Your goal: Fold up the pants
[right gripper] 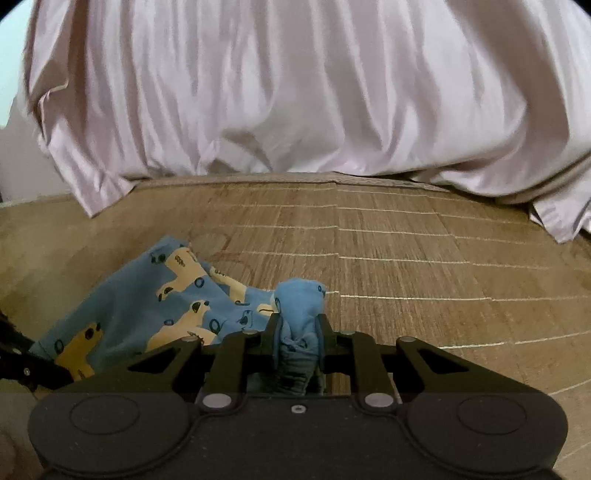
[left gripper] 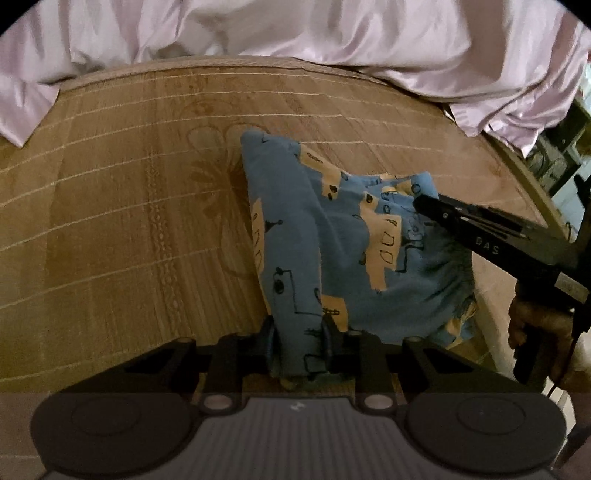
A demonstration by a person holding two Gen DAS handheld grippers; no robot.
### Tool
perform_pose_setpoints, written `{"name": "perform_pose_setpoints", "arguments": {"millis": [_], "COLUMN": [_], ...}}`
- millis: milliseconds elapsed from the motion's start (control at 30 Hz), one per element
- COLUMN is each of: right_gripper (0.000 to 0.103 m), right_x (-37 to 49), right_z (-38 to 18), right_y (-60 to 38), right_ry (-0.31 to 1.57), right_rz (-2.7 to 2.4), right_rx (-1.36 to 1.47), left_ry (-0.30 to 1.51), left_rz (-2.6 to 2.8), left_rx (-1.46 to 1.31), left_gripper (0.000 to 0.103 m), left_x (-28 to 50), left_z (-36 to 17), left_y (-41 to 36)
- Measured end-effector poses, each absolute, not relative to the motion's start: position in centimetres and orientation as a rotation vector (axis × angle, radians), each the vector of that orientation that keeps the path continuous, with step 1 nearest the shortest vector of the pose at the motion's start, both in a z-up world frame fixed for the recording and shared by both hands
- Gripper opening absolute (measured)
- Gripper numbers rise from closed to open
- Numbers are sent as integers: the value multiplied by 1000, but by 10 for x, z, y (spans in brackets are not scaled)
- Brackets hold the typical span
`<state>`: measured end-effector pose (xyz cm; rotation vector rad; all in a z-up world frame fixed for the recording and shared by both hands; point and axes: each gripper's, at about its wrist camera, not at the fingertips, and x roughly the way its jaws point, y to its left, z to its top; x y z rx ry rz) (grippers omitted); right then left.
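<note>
Here, in the left wrist view, the left gripper (left gripper: 297, 341) is clamped on a bunched edge of the blue printed pants (left gripper: 332, 236), the cloth pinched tight between its two pads. From that grip the pants rise and drape away across the woven bamboo mat (left gripper: 129, 221), which serves as the landmark: the garment lies toward the mat's right half, well short of the pale pink sheet (left gripper: 295, 29) heaped along the mat's far edge. The right gripper (left gripper: 419, 202) reaches in from the right with its tip at the pants' far side, and a hand (left gripper: 535, 328) shows under its handle. In the right wrist view, the right gripper (right gripper: 298, 334) is likewise closed on a gathered wad of the blue pants (right gripper: 147, 310), the rest trailing off to the left over the mat (right gripper: 424, 258), the pink sheet (right gripper: 295, 92) filling the background beyond. Judging by this, the fold is early: both edges are taken up, but the cloth is rumpled and uneven, with no neat crease showing. Bringing the held edges over, laying them flat and smoothing appear to remain.
</note>
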<state>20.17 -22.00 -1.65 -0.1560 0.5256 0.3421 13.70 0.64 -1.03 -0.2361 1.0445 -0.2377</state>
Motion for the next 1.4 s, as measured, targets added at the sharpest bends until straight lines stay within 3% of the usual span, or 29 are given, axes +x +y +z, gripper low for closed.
{"name": "perform_pose_setpoints", "arguments": {"millis": [333, 400, 467, 633, 700, 767, 900, 1300, 1400], "right_gripper": [20, 23, 37, 40, 37, 24, 18, 11, 12], "right_x": [199, 205, 213, 226, 228, 227, 221, 199, 212], "right_z": [-23, -25, -27, -34, -35, -35, -33, 2, 8], "right_y": [-213, -214, -219, -226, -227, -228, -225, -192, -188], "right_ry": [535, 552, 559, 580, 588, 595, 575, 321, 375], "right_rz": [332, 343, 345, 370, 371, 372, 345, 276, 288], "right_rx": [-222, -205, -159, -81, -53, -39, -59, -293, -283], "left_ry": [1050, 1050, 1056, 1062, 1063, 1066, 1066, 1007, 991], "left_rz": [-248, -255, -260, -274, -279, -279, -278, -271, -278], "left_rx": [-207, -202, -204, -206, -201, -203, -203, -201, -205], "left_gripper": [26, 26, 26, 26, 26, 26, 26, 22, 22], "left_x": [132, 132, 134, 134, 134, 134, 133, 136, 143], "left_z": [-10, -10, -11, -12, -12, -13, -14, -6, -4], "left_y": [6, 7, 8, 8, 8, 8, 7, 11, 16]}}
